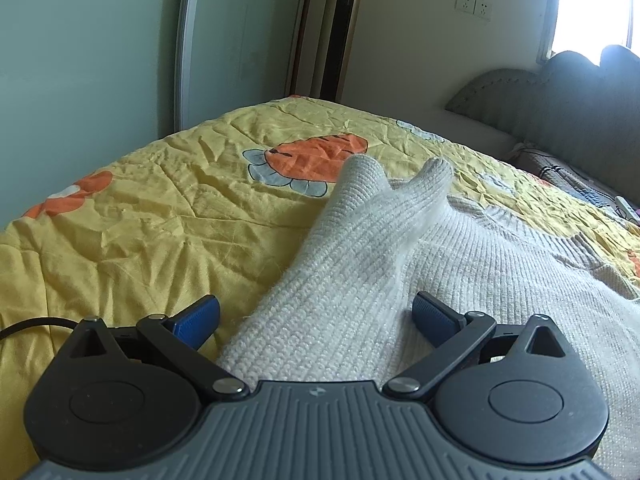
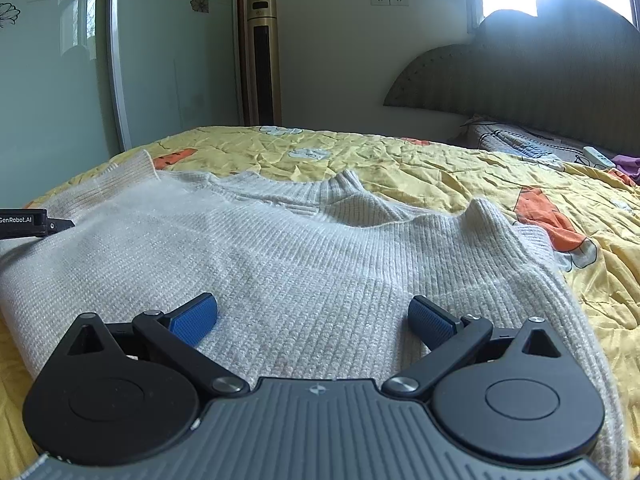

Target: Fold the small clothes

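**Left wrist view: sweater spread on the bed, folding barely begun**

Left wrist view: at the far left lies the yellow quilt [image 1: 140,216] with its orange cartoon print, covering the bed. Toward the centre, a sleeve [image 1: 344,256] of the cream knit sweater [image 1: 500,280] runs forward from between the fingers, its cuff end puckered into two raised bumps. The left hand-held gripper [image 1: 316,316] hovers over the sleeve with its jaws wide apart, gripping nothing. To the right, the sweater's body spreads across the quilt toward the grey headboard [image 1: 560,100].

In the right wrist view, the other gripper's body pokes in at the left edge. The sweater [image 2: 300,248] lies mostly flat on the quilt [image 2: 440,168], ribbed collar at the far side and a few ridges near the shoulder. The right hand-held gripper [image 2: 312,316] sits low over the body fabric, jaws likewise spread and empty.

Judging by this, the garment is laid out but no clean fold shows yet. The sleeves need bringing in and the body doubling over; most of the task seems left.
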### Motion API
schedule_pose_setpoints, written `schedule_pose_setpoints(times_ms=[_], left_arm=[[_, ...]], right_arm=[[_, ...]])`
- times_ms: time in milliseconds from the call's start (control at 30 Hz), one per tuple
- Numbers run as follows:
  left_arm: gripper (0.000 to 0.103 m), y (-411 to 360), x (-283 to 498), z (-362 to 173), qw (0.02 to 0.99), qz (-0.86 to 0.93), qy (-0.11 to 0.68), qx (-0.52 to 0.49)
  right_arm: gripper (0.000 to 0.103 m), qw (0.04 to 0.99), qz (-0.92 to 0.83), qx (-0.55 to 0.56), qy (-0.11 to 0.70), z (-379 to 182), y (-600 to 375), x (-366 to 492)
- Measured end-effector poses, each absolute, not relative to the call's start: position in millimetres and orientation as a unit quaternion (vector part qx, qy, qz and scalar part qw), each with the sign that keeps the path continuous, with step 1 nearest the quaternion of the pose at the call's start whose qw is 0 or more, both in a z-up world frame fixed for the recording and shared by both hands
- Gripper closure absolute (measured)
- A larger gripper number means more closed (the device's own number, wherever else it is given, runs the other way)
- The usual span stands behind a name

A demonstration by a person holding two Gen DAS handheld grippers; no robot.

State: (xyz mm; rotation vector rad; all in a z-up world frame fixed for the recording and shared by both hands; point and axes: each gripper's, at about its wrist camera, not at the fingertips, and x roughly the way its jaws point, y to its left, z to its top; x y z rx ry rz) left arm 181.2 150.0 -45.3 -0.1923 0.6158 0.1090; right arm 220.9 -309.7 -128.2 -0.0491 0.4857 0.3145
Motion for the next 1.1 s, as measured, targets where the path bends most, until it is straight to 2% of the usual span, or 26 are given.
schedule_pose_setpoints(times_ms=[833,1100], left_arm=[[0.0,152,178,-45,0.947,0.043,0.305,-0.094],[0.0,153,178,-45,0.946,0.043,0.306,-0.094]], right_arm=[[0.0,0.963,0.128,-0.024,0.234,-120,-297,201],[0.0,0.955,0.199,-0.127,0.182,-99,-234,155]])
